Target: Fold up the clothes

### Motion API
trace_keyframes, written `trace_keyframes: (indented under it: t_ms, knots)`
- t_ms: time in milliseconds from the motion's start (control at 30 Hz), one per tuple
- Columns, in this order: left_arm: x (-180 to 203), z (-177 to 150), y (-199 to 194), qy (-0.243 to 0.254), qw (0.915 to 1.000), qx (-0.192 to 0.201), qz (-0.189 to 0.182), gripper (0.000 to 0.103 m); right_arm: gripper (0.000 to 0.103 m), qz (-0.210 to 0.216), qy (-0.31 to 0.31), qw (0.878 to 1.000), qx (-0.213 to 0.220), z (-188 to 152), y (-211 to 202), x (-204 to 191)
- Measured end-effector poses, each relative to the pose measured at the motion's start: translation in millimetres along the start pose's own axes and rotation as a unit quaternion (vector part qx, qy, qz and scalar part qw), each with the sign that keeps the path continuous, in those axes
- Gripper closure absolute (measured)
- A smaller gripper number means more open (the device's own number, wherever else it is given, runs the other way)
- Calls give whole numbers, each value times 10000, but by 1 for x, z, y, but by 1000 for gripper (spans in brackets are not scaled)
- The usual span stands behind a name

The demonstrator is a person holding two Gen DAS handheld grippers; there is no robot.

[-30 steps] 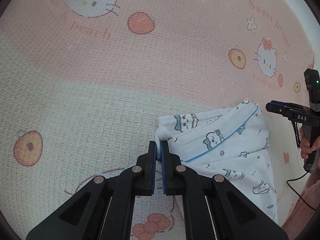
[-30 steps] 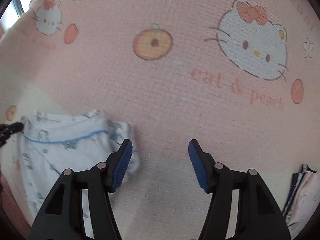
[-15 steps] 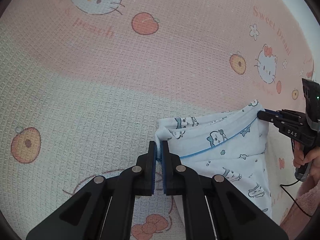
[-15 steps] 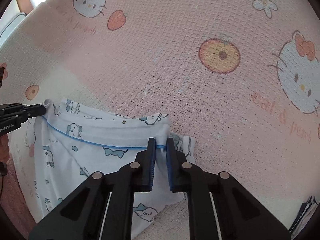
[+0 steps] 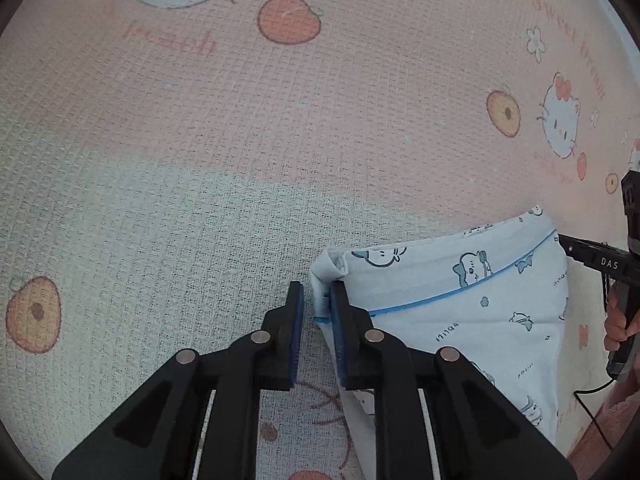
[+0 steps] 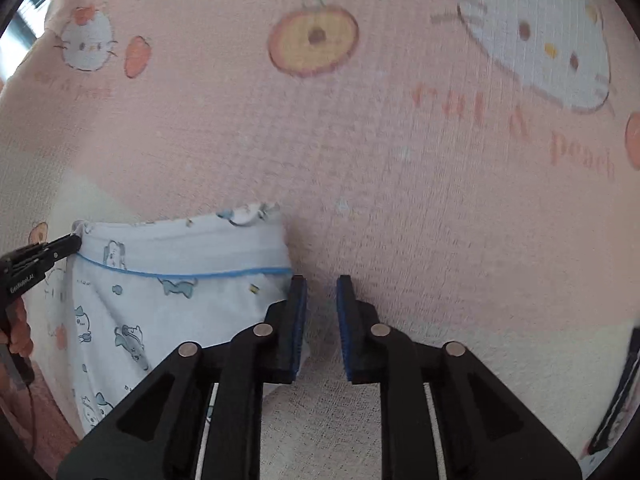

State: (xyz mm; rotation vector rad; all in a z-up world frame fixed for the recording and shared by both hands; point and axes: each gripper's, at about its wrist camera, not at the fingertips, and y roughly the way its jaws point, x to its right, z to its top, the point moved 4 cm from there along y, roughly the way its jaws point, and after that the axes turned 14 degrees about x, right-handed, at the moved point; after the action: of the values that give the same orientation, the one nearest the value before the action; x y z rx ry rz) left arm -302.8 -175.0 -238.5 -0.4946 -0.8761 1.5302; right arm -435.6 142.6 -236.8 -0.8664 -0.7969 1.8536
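1. Two hand-held grippers work one garment [image 5: 460,312], a pale blue printed piece with a darker blue piping line, lying on a pink blanket [image 5: 320,140] printed with cats and peaches.
2. The left hand-held gripper [image 5: 317,308] is opening. A corner of the cloth sits in the gap between its blue pads, against the right pad, but the pads no longer press on it.
3. The right hand-held gripper [image 6: 321,300] is also opening. In its own view nothing lies between its pads; the edge of the garment [image 6: 180,280] ends just beside its left finger, on the blanket [image 6: 400,160].
4. The relation that counts: the piped top edge runs from one gripper to the other, so the garment spans the two hands crosswise, with each gripper at one end of that edge. From the left gripper the cloth stretches away to the right; from the right gripper it stretches away to the left.
5. Neither hand is clearly nearer to the bulk of the cloth, but only the left has fabric within its gap.
6. Judging by both releases, a fold has probably just been laid down, and the next grasp likely has to be taken at a fresh edge.
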Motion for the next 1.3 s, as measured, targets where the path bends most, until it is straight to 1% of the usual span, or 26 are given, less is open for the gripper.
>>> trace_keyframes:
  t_ms: [33,67,100,133,200,233,267,300,333,400,500,533,567,667,700,733,767,800,833,900,1033,1100,1167,1233,1267,1300]
  knots:
    - [-1,1,-5,-42,10000,55,-56,71,72,110,131,9998,63,3,-4,1]
    - [-3,1,-8,-137,9997,122,-128,63,67,212,248,9994,141,4,-8,1]
    - [-6,2,-9,-238,9993,169,-215,53,66,313,363,9986,225,6,-11,2]
    - [-7,1,-6,-294,9992,120,-245,53,62,414,478,9975,308,8,-14,3]
    - [-7,-2,1,-341,9990,-24,-285,54,61,481,654,9964,249,7,-11,6]
    - [-6,-4,6,-330,9989,-115,-298,56,61,445,679,9964,239,7,-11,5]
    - [-3,-4,7,-263,9993,-71,-240,57,61,397,691,9965,245,7,-11,3]
    - [0,-4,8,-171,9996,-35,-205,64,61,350,702,9966,250,7,-11,2]
    - [3,-5,8,-127,9996,-54,-253,68,61,350,733,9960,384,9,-16,1]
    - [7,-5,9,-151,9991,-71,-389,70,61,425,869,9931,655,14,-30,0]
    - [11,-7,8,-60,9989,-144,-441,72,58,569,1100,9887,843,15,-40,0]
    - [9,-10,7,-94,9986,-170,-497,72,52,594,1094,9884,874,15,-42,-1]
    - [8,-11,7,-155,9981,-199,-563,72,45,656,1035,9896,755,14,-39,-5]
    - [9,-11,10,-165,9977,-220,-615,73,45,663,693,9953,152,3,-10,-25]
    - [9,-10,12,-147,9979,-206,-602,78,45,589,521,9969,-36,-4,-2,-30]
    - [10,-9,14,-129,9980,-193,-590,90,45,528,469,9975,-27,-7,2,-32]
    - [12,-7,15,-126,9980,-192,-594,95,53,469,448,9979,32,-8,4,-32]
    - [13,-6,15,-124,9979,-192,-600,95,68,410,428,9982,92,-10,6,-32]
    - [17,-3,15,-54,9980,-191,-593,96,97,435,565,9974,104,-9,4,-30]
    - [34,10,12,152,9971,-88,-742,96,97,512,862,9947,211,-7,-6,-24]
    - [68,46,17,351,9913,39,-1268,96,97,251,686,9938,840,-2,-60,-12]
    - [87,59,38,486,9895,-32,-1361,95,97,110,667,9921,1059,1,-84,3]
    - [110,66,68,689,9865,-220,-1468,93,96,-111,756,9905,1141,3,-96,33]
    - [115,61,95,971,9869,-501,-1187,89,93,-425,815,9922,840,-4,-77,55]
    - [111,59,96,901,9878,-583,-1126,88,87,-586,842,9925,667,-9,-65,66]
    - [109,63,89,752,9894,-548,-1112,88,84,-746,868,9922,493,-13,-54,77]
